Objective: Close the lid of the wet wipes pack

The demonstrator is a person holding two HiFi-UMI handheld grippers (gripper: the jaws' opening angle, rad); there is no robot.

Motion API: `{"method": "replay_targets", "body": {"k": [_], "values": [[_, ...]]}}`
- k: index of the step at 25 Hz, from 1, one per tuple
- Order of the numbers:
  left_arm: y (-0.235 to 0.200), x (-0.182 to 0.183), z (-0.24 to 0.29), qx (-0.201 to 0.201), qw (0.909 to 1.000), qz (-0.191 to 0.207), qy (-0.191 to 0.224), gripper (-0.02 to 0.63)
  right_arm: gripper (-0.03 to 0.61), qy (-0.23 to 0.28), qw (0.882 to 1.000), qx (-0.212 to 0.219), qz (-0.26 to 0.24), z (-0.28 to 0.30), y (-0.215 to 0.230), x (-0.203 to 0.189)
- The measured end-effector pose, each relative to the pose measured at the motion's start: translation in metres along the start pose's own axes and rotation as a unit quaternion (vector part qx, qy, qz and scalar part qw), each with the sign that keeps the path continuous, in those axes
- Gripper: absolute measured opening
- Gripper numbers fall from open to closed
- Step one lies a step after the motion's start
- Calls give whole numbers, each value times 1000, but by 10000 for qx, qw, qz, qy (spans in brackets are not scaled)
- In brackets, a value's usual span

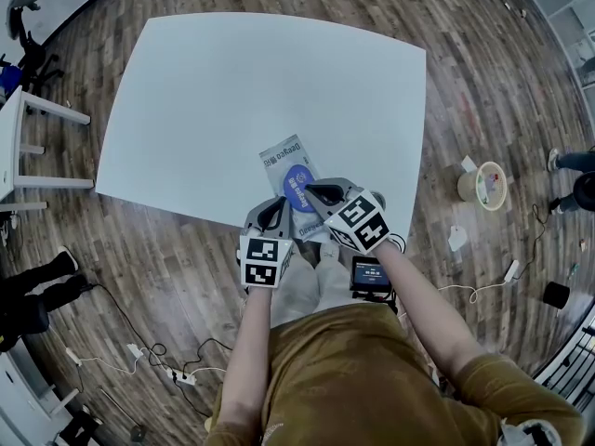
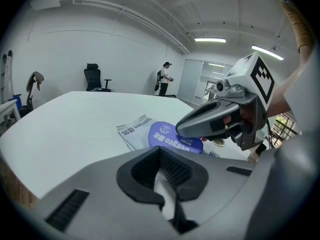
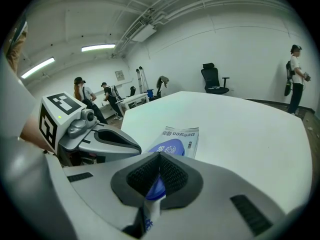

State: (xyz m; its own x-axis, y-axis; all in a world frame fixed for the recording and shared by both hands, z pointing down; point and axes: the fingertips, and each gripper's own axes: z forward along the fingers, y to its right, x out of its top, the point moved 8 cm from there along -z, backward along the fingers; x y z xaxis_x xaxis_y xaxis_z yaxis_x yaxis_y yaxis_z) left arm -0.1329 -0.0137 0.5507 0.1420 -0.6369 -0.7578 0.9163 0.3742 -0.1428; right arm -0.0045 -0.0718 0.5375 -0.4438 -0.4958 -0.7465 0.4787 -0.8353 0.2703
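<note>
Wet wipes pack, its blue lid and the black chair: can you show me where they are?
wet wipes pack (image 1: 282, 159), head view, on its pale printed far end.
blue lid (image 2: 167, 137), left gripper view, on the lid's flat top.
office chair (image 3: 211, 76), right gripper view, on its backrest.

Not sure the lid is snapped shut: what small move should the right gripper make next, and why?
Probably press the right gripper down on the blue lid. Its closed jaws sit over the lid's near end, the lid looks flat on the pack, and the left gripper is at its near edge.
</note>
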Motion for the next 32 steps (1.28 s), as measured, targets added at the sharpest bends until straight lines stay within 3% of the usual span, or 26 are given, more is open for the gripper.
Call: {"method": "replay_targets", "body": {"k": [32], "values": [[-6, 1, 4, 43, 10000, -51, -20, -3, 6, -467, 9985, -89, 267, 12, 16, -8]]}}
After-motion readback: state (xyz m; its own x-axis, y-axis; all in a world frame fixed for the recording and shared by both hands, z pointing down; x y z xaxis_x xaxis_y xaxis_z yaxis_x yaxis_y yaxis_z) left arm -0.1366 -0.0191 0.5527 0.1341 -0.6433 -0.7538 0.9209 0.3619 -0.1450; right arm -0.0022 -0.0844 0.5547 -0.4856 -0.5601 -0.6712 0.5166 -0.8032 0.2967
